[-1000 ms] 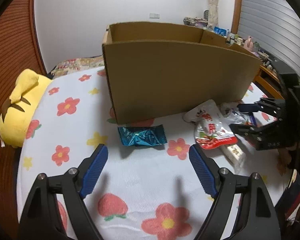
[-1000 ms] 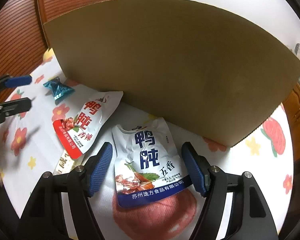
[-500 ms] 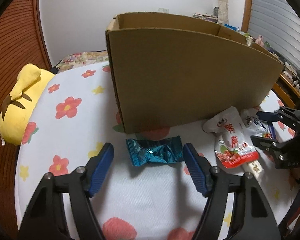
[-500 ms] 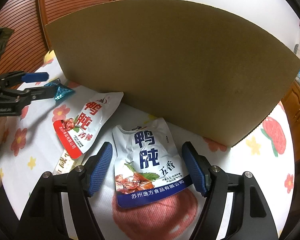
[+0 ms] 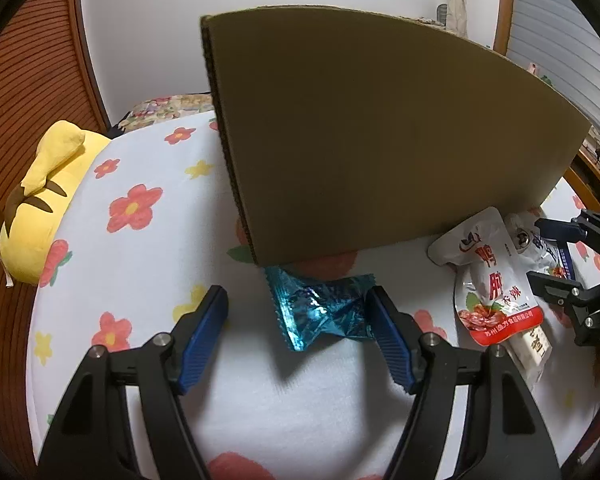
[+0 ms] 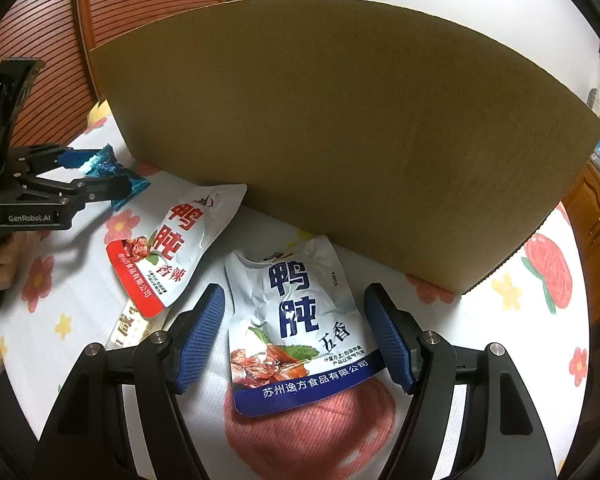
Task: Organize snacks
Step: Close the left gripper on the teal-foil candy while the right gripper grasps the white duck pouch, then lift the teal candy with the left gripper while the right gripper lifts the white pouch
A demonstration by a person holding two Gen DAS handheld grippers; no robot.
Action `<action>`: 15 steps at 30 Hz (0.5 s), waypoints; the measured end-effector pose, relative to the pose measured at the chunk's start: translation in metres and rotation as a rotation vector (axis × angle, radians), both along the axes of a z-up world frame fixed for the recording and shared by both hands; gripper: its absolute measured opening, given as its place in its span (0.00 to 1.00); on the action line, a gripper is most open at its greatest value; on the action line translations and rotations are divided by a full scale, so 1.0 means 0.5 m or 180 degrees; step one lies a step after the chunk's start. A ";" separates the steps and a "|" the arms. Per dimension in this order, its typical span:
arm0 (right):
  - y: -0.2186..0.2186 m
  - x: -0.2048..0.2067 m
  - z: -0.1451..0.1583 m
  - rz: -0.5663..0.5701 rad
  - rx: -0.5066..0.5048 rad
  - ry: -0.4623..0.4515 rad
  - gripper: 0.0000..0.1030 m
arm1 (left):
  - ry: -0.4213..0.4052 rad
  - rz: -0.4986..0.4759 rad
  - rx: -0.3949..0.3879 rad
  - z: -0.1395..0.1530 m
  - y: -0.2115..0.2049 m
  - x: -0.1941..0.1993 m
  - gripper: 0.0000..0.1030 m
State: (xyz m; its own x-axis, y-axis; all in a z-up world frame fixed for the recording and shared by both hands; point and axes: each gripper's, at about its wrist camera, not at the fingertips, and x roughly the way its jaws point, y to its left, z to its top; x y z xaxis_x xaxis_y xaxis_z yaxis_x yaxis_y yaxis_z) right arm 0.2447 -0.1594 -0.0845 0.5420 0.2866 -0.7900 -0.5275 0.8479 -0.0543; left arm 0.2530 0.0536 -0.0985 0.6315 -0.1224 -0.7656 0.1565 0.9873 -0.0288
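A teal candy wrapper [image 5: 324,312] lies on the flowered cloth just in front of the tall cardboard box [image 5: 380,140]. My left gripper [image 5: 296,300] straddles it with its jaws closing. The right pad [image 5: 384,328] is at the wrapper's end and the left pad stands apart. From the right wrist view the left gripper [image 6: 96,174] reaches around that wrapper [image 6: 116,168]. My right gripper [image 6: 296,296] is open over a white pouch with a blue band [image 6: 296,320], lying flat. A white pouch with a red band [image 6: 176,248] lies to its left.
A white bar-shaped snack [image 6: 132,332] sticks out from under the red-banded pouch. The box wall [image 6: 340,120] fills the back. A yellow plush [image 5: 44,200] sits at the cloth's left edge. A wooden cabinet [image 6: 596,220] stands on the right. A person's hand [image 6: 4,256] holds the left gripper.
My left gripper moved forward and down onto the teal wrapper, and its jaws narrowed around it. The right gripper and the pouches stayed put.
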 end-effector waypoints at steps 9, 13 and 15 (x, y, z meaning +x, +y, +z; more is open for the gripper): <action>0.000 0.000 0.000 0.0000 0.0000 0.0000 0.72 | -0.0070 -0.0155 -0.0170 0.011 -0.013 -0.039 0.26; 0.000 0.000 0.000 -0.0001 0.0000 0.0000 0.72 | -0.0112 -0.0174 -0.0253 0.024 -0.011 -0.072 0.26; 0.000 0.000 0.000 -0.0001 0.0000 0.0000 0.72 | -0.0134 -0.0196 -0.0295 0.032 -0.015 -0.090 0.26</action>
